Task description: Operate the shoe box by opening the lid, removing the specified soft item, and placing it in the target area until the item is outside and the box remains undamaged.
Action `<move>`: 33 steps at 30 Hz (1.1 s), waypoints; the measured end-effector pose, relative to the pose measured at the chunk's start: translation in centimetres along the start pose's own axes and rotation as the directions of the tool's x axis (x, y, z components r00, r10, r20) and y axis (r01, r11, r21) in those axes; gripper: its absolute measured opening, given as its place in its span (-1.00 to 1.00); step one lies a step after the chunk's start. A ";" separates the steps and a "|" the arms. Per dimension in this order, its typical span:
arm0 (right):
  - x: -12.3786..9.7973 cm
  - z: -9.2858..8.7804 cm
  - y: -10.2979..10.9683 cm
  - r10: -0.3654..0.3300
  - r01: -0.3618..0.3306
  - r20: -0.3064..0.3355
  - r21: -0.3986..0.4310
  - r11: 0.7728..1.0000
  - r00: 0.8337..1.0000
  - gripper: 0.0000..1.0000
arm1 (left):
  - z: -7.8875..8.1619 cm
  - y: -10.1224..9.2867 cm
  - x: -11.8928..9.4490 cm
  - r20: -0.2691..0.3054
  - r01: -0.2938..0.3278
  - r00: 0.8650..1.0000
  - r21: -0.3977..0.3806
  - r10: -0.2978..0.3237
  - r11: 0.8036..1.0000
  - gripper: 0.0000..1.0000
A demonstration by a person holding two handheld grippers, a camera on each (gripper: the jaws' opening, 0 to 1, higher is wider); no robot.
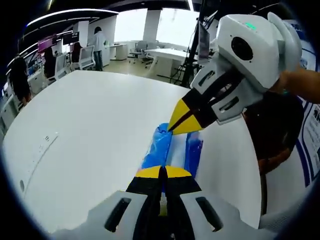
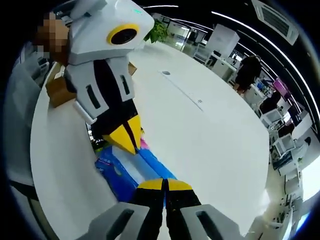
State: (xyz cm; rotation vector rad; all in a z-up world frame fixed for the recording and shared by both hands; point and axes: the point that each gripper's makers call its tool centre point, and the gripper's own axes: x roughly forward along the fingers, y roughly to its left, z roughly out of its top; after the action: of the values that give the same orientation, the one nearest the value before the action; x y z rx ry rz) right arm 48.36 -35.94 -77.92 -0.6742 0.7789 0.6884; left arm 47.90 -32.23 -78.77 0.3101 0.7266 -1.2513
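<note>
One blue soft package (image 1: 170, 150) lay on the white table (image 1: 90, 130), held at opposite ends by two grippers; the left gripper (image 1: 162, 172) had its yellow tips pressed together over the package's near end, and the right gripper (image 1: 181, 122) pinched its far end, tips closed. In the right gripper view the package (image 2: 127, 167) stretched between the right gripper (image 2: 165, 185) and the left gripper (image 2: 129, 137); one brown cardboard box (image 2: 60, 90) sat behind the package, partly hidden; something pink beside the package was too small to identify.
</note>
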 end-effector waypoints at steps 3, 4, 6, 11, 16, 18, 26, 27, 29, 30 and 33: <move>0.1 -0.3 -0.1 -0.001 0.001 -0.003 0.002 1.000 1.000 -1.00 | -0.1 -0.1 0.4 0.000 0.002 1.000 0.002 -0.002 1.000 -1.00; 0.1 -0.4 -0.1 -0.001 0.001 -0.004 0.002 1.000 1.000 -1.00 | 0.0 0.0 0.5 0.000 0.001 1.000 0.001 -0.001 1.000 -1.00; 0.2 -0.6 -0.2 -0.003 0.003 -0.006 0.008 1.000 1.000 -1.00 | 0.0 0.0 0.6 0.000 0.003 1.000 0.000 -0.003 1.000 -1.00; 0.4 -1.0 -0.5 -0.009 0.009 -0.006 0.014 1.000 1.000 -1.00 | 0.1 0.2 1.0 0.004 0.001 1.000 0.006 -0.001 1.000 -1.00; 0.4 -1.3 -0.9 -0.017 0.017 -0.006 0.021 1.000 1.000 -1.00 | 0.5 0.4 1.3 0.010 0.003 1.000 0.003 -0.003 1.000 -1.00; 0.4 -1.4 -1.1 -0.021 0.021 -0.005 0.024 0.999 1.000 -1.00 | 0.6 0.4 1.4 0.013 0.004 1.000 0.003 -0.004 1.000 -1.00; 0.6 -1.6 -1.2 -0.023 0.024 -0.014 0.025 0.999 1.000 -1.00 | 0.7 0.3 1.6 0.008 0.009 1.000 -0.002 -0.009 1.000 -1.00; 0.6 -1.6 -1.2 -0.024 0.024 -0.014 0.024 0.999 1.000 -1.00 | 0.7 0.3 1.6 0.006 0.011 1.000 -0.002 -0.011 1.000 -1.00; 0.7 -1.6 -1.2 -0.023 0.023 -0.015 0.029 0.999 1.000 -1.00 | 0.6 0.2 1.6 0.000 0.013 1.000 0.004 -0.013 1.000 -1.00; 0.7 -1.6 -1.1 -0.022 0.022 -0.016 0.028 0.999 1.000 -1.00 | 0.5 0.2 1.6 -0.003 0.012 1.000 0.011 -0.012 1.000 -1.00; 0.8 -1.7 -1.0 -0.021 0.021 -0.025 0.021 1.000 0.999 -1.00 | 0.6 0.4 1.6 -0.005 0.005 1.000 0.034 -0.004 0.999 -1.00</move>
State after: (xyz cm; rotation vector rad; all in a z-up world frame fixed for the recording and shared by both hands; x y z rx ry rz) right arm 48.86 -37.58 -79.14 -0.6721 0.7996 0.6530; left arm 48.63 -33.66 -79.42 0.3392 0.7111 -1.2684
